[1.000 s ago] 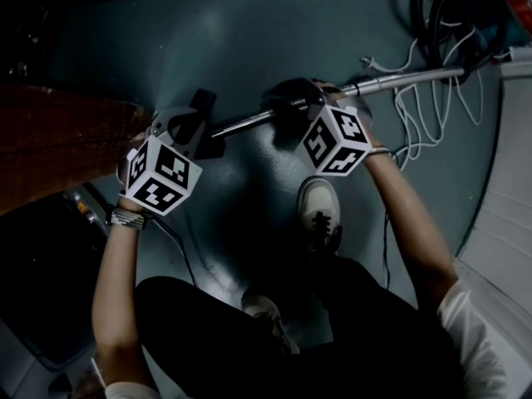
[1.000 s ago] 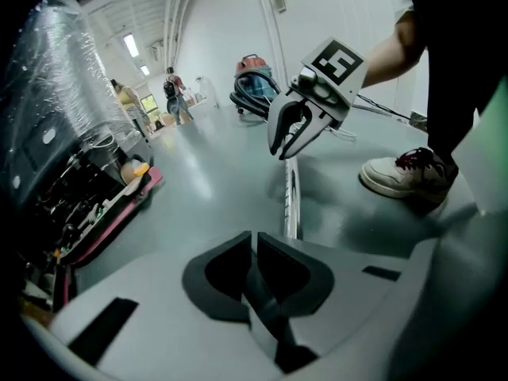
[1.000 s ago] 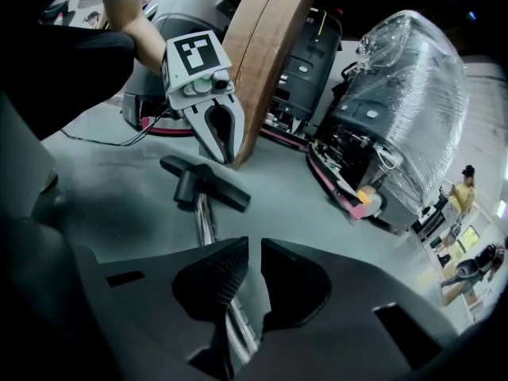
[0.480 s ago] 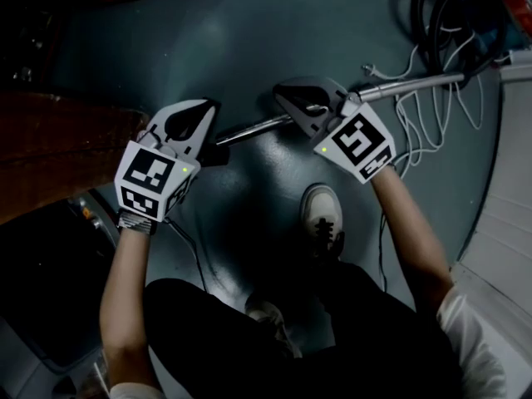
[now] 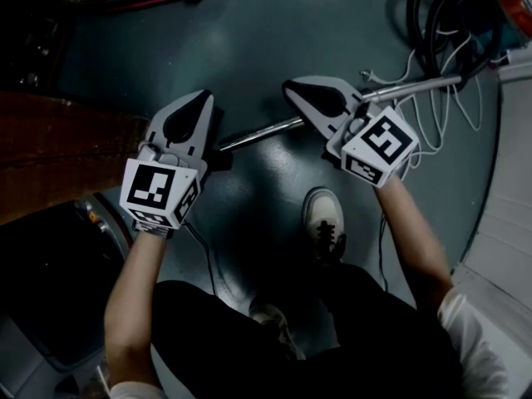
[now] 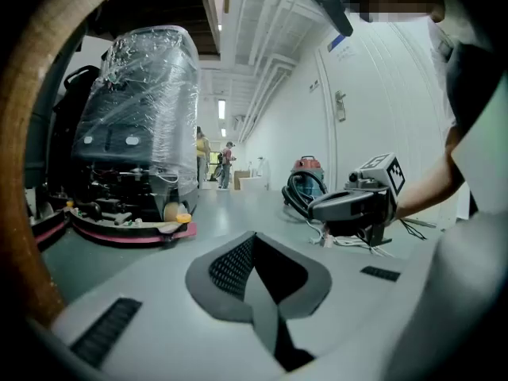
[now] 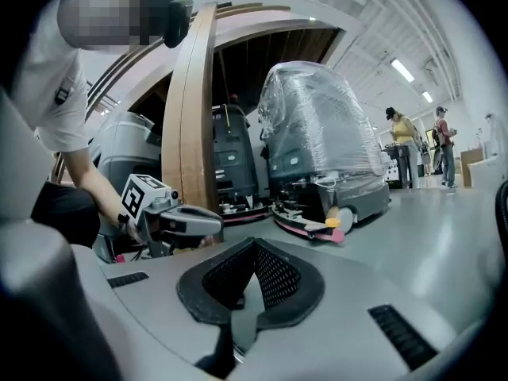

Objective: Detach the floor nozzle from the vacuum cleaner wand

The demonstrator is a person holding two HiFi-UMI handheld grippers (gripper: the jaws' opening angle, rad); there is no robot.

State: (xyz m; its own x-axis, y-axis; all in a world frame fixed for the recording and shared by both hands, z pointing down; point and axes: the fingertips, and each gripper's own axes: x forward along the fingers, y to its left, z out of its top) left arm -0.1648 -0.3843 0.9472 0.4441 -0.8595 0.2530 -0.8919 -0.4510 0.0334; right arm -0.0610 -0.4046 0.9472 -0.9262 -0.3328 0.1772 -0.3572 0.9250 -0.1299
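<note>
I hold my left gripper (image 5: pixel 199 98) and right gripper (image 5: pixel 293 87) clear above the wand (image 5: pixel 258 133), fingers pressed together on nothing. The floor nozzle (image 5: pixel 219 158) lies under my left gripper, and I can't tell whether it's joined to the wand.

I lifted both grippers away from the vacuum. A second earlier the left gripper (image 5: pixel 199 98) had been low at the floor nozzle (image 5: pixel 221 158) and the right gripper (image 5: pixel 291 86) low at the wand (image 5: pixel 258 133). By now both had risen clear and hung above them. Each had rolled in my hands, so its broad flat side faced up and its marker cube showed a different face to the head view. Both pairs of jaws had closed fully, with nothing between them.
</note>
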